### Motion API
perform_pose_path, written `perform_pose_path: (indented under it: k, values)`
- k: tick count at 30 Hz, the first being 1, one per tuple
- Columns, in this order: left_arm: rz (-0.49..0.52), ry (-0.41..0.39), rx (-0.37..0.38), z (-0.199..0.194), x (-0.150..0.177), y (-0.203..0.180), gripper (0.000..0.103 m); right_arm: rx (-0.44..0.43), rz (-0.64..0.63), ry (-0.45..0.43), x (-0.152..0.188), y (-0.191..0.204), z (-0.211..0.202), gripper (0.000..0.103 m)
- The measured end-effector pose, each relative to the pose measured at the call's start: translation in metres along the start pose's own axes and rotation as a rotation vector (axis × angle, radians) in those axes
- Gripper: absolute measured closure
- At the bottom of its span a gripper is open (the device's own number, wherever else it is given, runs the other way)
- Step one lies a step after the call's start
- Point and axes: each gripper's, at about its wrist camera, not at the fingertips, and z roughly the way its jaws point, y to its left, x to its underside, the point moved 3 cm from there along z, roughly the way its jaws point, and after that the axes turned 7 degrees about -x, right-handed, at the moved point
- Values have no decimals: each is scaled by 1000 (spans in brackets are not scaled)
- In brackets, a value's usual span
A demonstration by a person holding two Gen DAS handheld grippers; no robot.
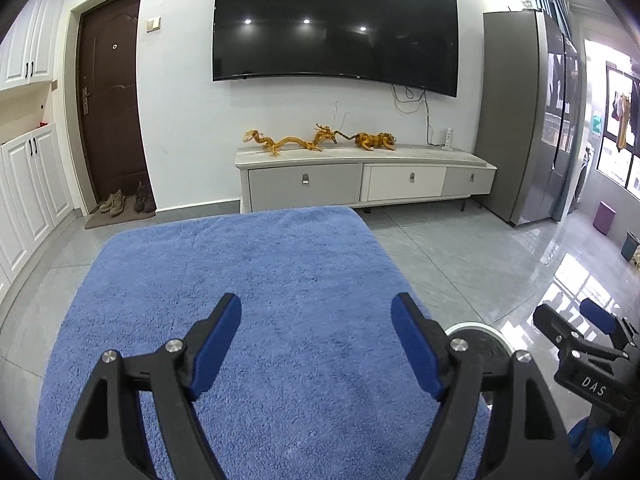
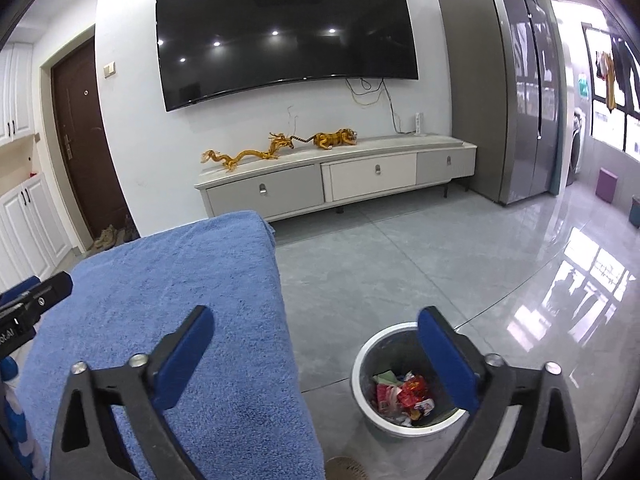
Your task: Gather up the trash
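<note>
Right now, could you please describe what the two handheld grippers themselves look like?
Both match: the left gripper and right gripper have black plastic frames with triangular cut-outs, silver pivot bolts, and two fingers faced with flat blue pads. Seen from the left wrist view, the right gripper carries white lettering reading DAS. No cables or sleeves are visible.
</note>
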Motion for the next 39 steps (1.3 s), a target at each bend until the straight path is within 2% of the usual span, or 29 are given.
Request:
perform_pose_path:
  k: [7, 12, 27, 39]
  values:
    - [14, -12, -19, -4, 3, -4, 25, 36, 18, -5, 7, -5, 0, 0]
    - [5, -12, -30, -1, 4, -4, 17, 52, 20, -8, 11, -5, 0, 0]
    - [-2, -14, -61, 5, 8, 1, 10, 66, 5, -5, 17, 1, 2, 0]
    - [-2, -11, -75, 8, 11, 3, 10, 70, 3, -3, 20, 2, 1, 0]
